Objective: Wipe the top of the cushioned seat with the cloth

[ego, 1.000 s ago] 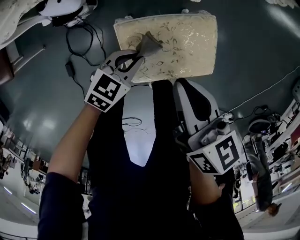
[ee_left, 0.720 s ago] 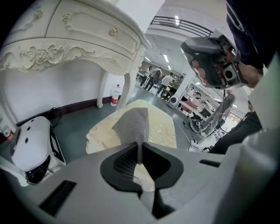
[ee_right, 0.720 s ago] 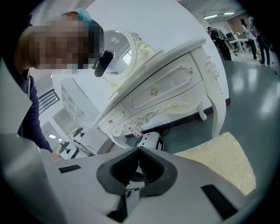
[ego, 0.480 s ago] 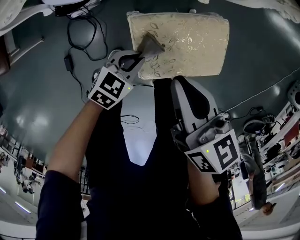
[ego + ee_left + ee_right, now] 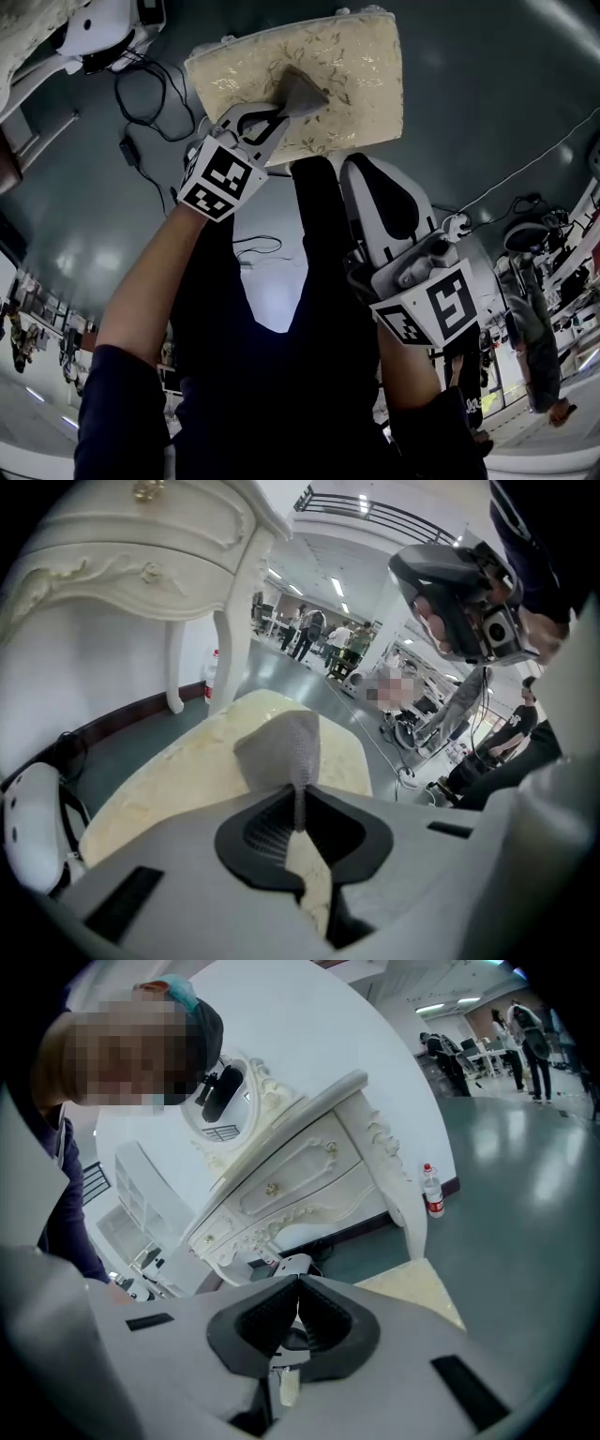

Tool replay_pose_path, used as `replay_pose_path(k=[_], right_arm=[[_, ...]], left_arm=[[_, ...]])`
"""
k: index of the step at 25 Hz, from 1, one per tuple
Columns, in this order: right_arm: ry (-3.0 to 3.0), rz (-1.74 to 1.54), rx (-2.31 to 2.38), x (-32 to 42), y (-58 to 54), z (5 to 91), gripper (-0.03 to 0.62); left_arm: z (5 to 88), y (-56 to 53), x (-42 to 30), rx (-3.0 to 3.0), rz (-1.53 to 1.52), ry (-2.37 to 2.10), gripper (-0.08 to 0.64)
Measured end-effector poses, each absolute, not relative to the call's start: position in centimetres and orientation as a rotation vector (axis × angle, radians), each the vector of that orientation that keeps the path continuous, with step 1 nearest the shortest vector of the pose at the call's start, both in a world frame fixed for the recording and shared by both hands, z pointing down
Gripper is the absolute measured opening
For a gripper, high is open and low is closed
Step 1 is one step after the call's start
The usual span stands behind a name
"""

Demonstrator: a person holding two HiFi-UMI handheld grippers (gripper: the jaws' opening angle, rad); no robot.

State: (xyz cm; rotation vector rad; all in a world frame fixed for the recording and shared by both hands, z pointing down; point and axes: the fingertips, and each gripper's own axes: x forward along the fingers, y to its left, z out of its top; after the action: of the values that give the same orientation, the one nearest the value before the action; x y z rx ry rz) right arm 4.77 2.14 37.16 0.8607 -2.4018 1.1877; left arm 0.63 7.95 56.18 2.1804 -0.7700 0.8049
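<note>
Forearm (image 5: 150,291) and dark sleeve (image 5: 117,403) of the person's left arm run up from the bottom of the head view. Closest to the body is the right tool (image 5: 362,167), which is held just short of the seat's near edge and does not touch it. Its marker cube (image 5: 436,314) faces the camera. The right gripper view shows its jaws clenched tip to tip with nothing between them.

Further out, the left tool (image 5: 279,114) reaches over the near edge of the cushioned seat (image 5: 352,66). Its marker cube (image 5: 217,178) hangs just outside that edge. Its jaws are clamped on a fold of the grey cloth (image 5: 300,92). In the left gripper view the pinched strip runs down between the pads, and the loose part fans out beyond the tips. The cloth lies on the seat's top, left of the middle and nearer the person's side. The seat is cream with a pale leafy pattern.

Around the seat is a dark, glossy floor (image 5: 487,103), with black cables (image 5: 150,89) looped to the left. Beyond the seat stands a white carved table (image 5: 300,1180) on curved legs, with a plastic bottle (image 5: 431,1192) by one leg. Far down the hall, people stand among workstations, too small to make out.
</note>
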Motion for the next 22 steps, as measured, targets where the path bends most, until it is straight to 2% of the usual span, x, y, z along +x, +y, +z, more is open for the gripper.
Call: replay_pose_path(k=[13,22], right_arm=[[-2.372,1.242,1.048,20.6,-2.5,37.5,0.026],[-2.354,1.257,1.094,23.1,-2.1,38.2,0.026]], left_arm=[[56.2,1.9,15.9,2.259,0.893,-0.609,0.028],[55.5,1.2,17.3,2.289,0.888,-0.611,0.028]])
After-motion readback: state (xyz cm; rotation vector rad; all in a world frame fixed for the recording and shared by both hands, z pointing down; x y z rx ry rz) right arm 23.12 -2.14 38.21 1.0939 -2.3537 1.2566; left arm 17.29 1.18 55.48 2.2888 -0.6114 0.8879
